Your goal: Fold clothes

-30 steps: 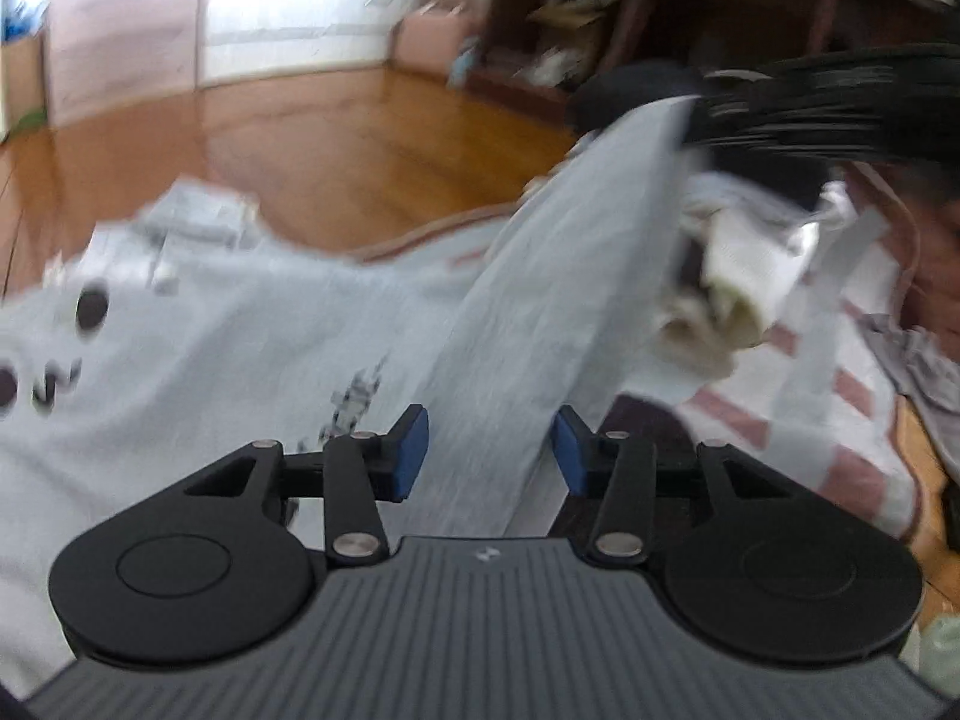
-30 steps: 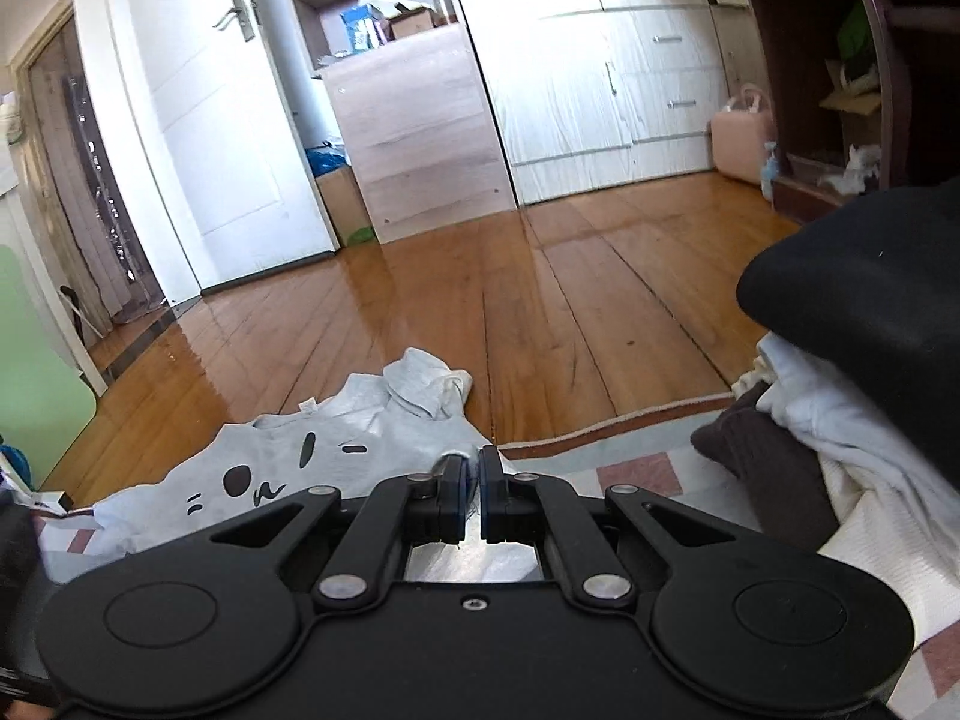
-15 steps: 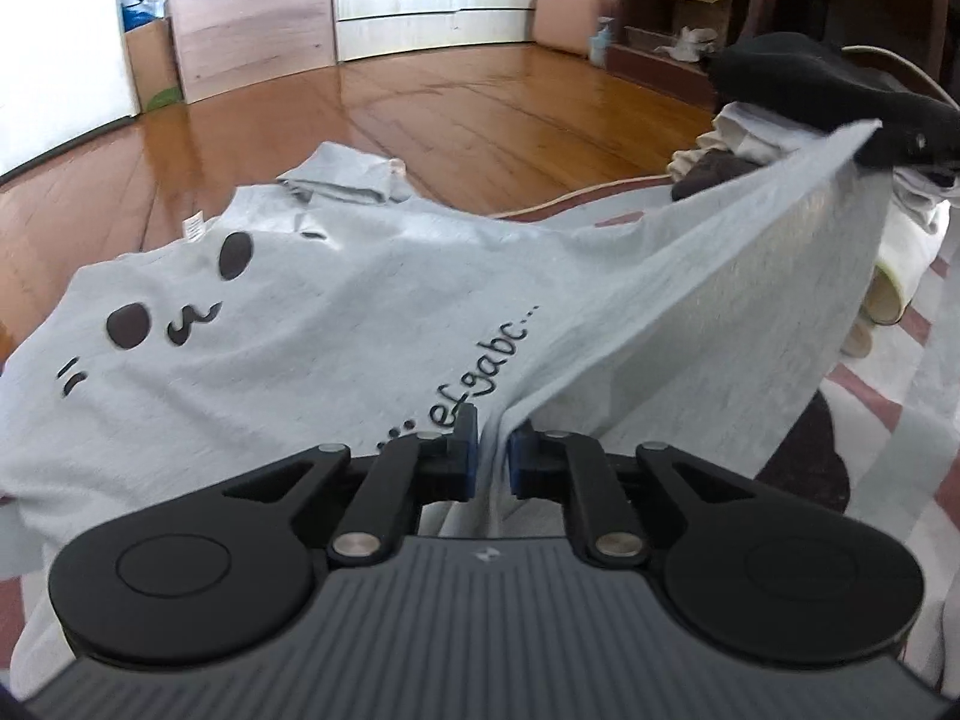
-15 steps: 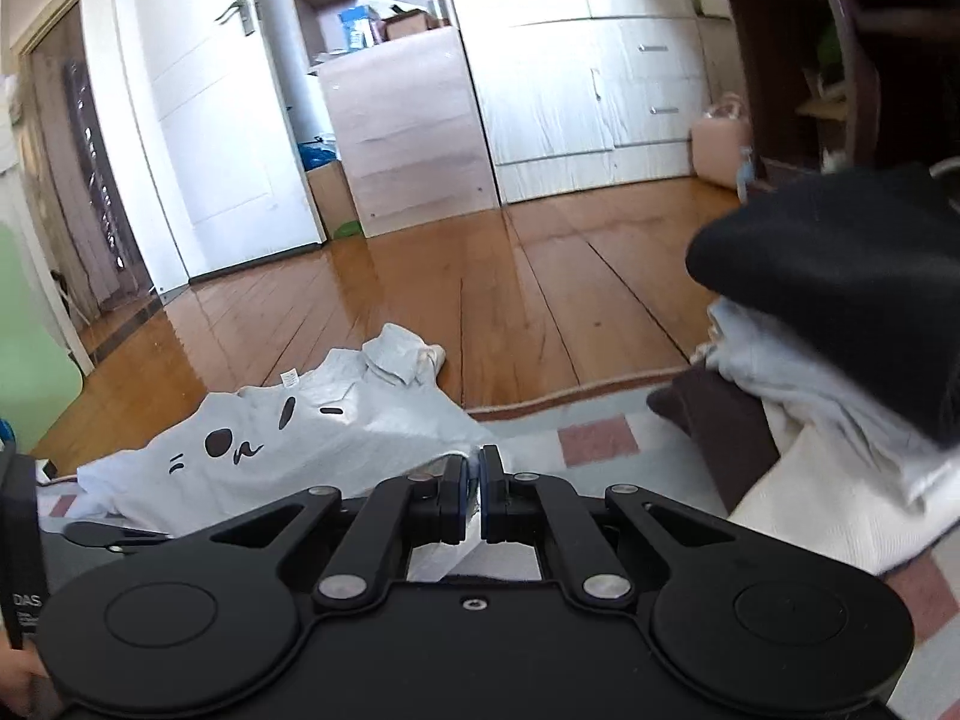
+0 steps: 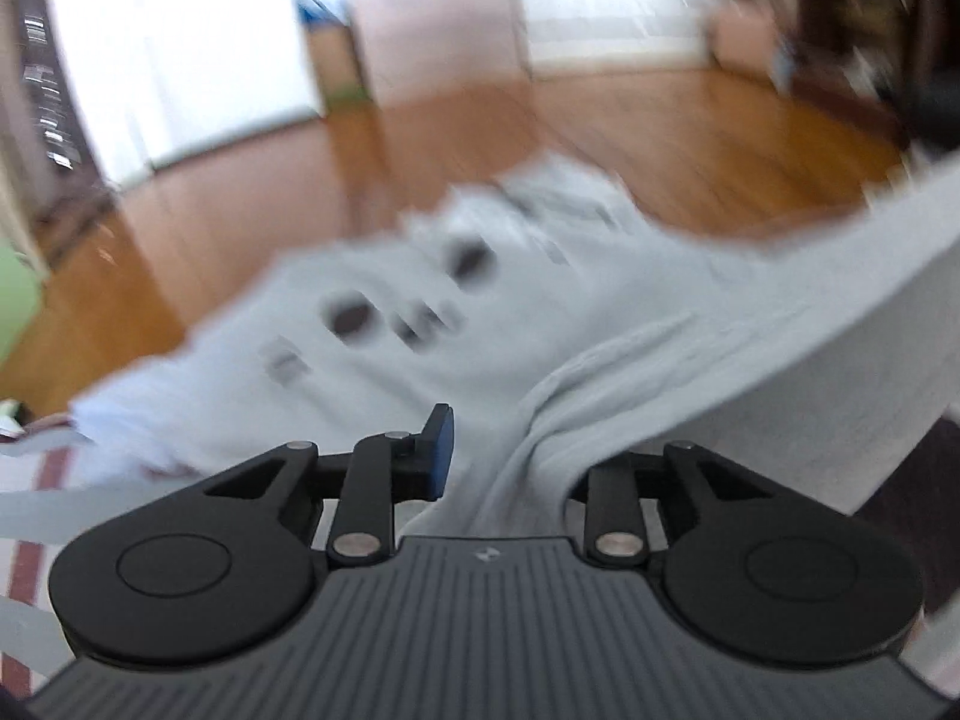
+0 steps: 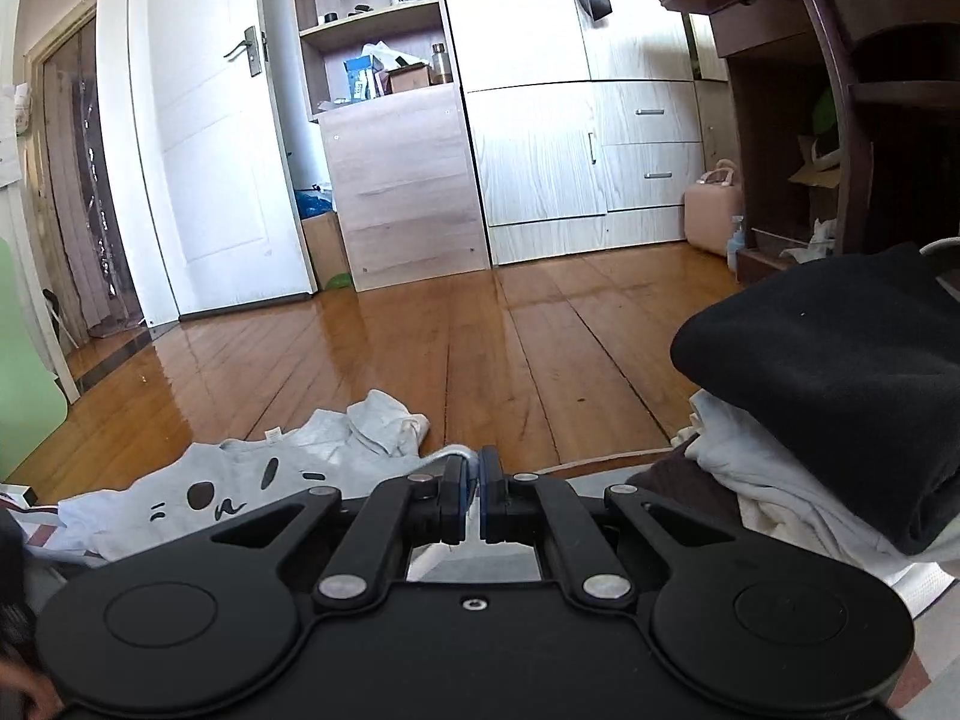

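Observation:
A grey T-shirt (image 5: 420,312) with a cartoon face print lies spread across a striped rug and the wooden floor. A raised fold of it stretches from the right down between my left gripper's (image 5: 504,450) fingers. Those jaws are opening: the blue left pad (image 5: 441,450) stands clear of the cloth, and the fold drapes over the right finger and hides it. The left wrist view is blurred by motion. In the right wrist view the T-shirt (image 6: 240,486) lies low at the left, and my right gripper (image 6: 472,468) is shut on an edge of its grey fabric.
A pile of clothes sits at the right, a black garment (image 6: 840,396) on top of white ones (image 6: 750,480). Wooden floor (image 6: 480,348) runs to a wardrobe (image 6: 540,150) and a white door (image 6: 204,150). Dark shelving (image 6: 840,150) stands at the far right. Striped rug (image 5: 36,480) lies underneath.
My left gripper closed on the shirt fold half a second ago and its jaws have since parted; its view has swung and blurred. My right gripper stays shut, tilted slightly upward.

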